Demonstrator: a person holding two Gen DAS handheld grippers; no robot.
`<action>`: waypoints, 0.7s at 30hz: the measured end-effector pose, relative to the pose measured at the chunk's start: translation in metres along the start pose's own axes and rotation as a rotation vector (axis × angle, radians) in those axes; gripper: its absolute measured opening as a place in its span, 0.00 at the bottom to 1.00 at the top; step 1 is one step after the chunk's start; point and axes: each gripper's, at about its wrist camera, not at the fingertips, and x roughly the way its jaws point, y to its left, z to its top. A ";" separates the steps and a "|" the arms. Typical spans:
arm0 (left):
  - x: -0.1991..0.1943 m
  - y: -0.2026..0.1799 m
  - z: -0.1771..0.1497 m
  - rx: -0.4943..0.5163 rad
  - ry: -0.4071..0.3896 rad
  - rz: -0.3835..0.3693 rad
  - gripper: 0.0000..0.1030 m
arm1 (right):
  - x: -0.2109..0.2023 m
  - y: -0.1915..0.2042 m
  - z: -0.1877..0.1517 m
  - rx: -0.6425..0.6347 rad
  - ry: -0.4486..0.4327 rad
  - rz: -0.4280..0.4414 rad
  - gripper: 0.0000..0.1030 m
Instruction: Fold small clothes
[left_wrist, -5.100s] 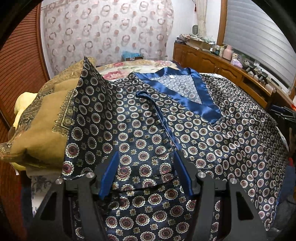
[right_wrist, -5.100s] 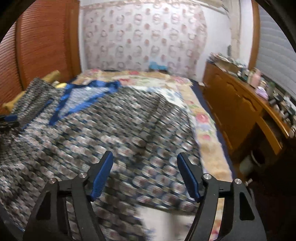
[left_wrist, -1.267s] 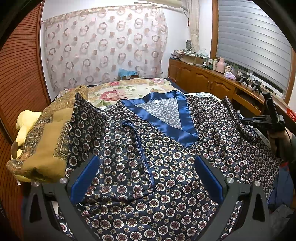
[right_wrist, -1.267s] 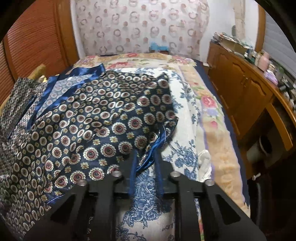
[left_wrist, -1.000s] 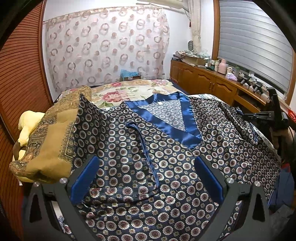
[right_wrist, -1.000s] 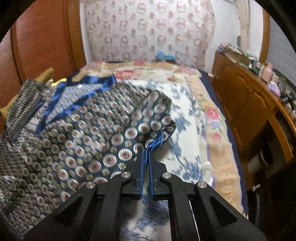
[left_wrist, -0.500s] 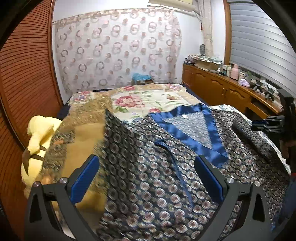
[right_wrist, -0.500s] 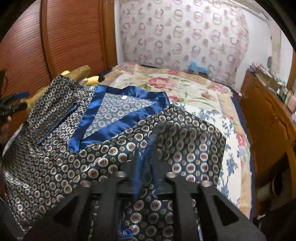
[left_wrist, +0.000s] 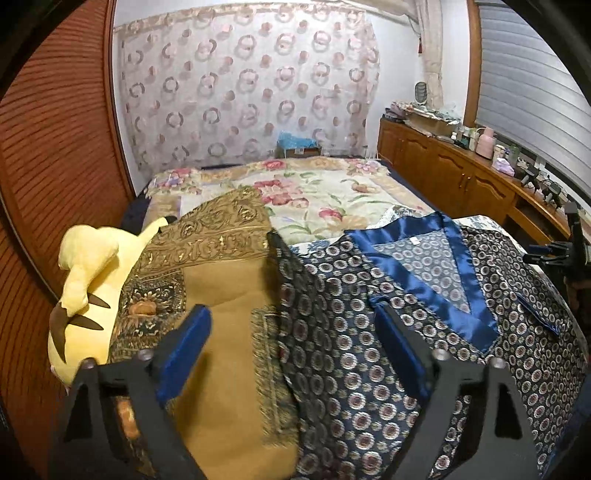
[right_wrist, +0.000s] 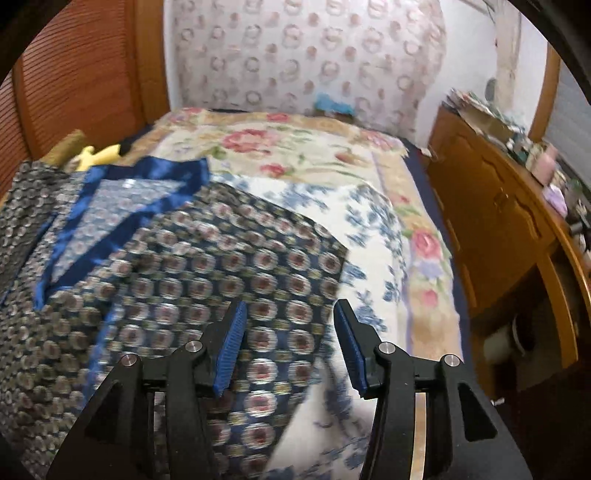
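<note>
A navy patterned top (left_wrist: 369, 354) with a blue satin V-collar (left_wrist: 417, 273) lies spread on the bed; it also shows in the right wrist view (right_wrist: 184, 280). Its right side is folded inward, with a slanted folded edge (right_wrist: 332, 295). My left gripper (left_wrist: 291, 339) is open and empty, above the top's left edge where it lies on a gold cushion (left_wrist: 221, 288). My right gripper (right_wrist: 290, 332) is open and empty, just above the folded right edge of the top. The right gripper also appears at the far right of the left wrist view (left_wrist: 561, 254).
A yellow plush toy (left_wrist: 85, 273) lies left of the gold cushion. The floral bedspread (right_wrist: 295, 155) covers the bed beyond the top. A wooden sideboard (right_wrist: 509, 229) with small items runs along the right. A wooden slatted wall (left_wrist: 44, 155) is on the left.
My right gripper carried the top's right side inward, then opened and let it go. My left gripper swung left toward the cushion and stayed open.
</note>
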 end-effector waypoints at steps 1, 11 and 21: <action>0.004 0.003 0.002 -0.008 0.007 -0.005 0.78 | 0.003 -0.002 -0.001 0.004 0.006 -0.003 0.48; 0.030 0.009 0.018 0.001 0.053 -0.047 0.42 | 0.025 -0.012 0.005 0.048 0.033 0.034 0.49; 0.036 -0.002 0.023 0.044 0.084 -0.074 0.13 | 0.028 -0.009 0.010 0.039 0.030 0.101 0.31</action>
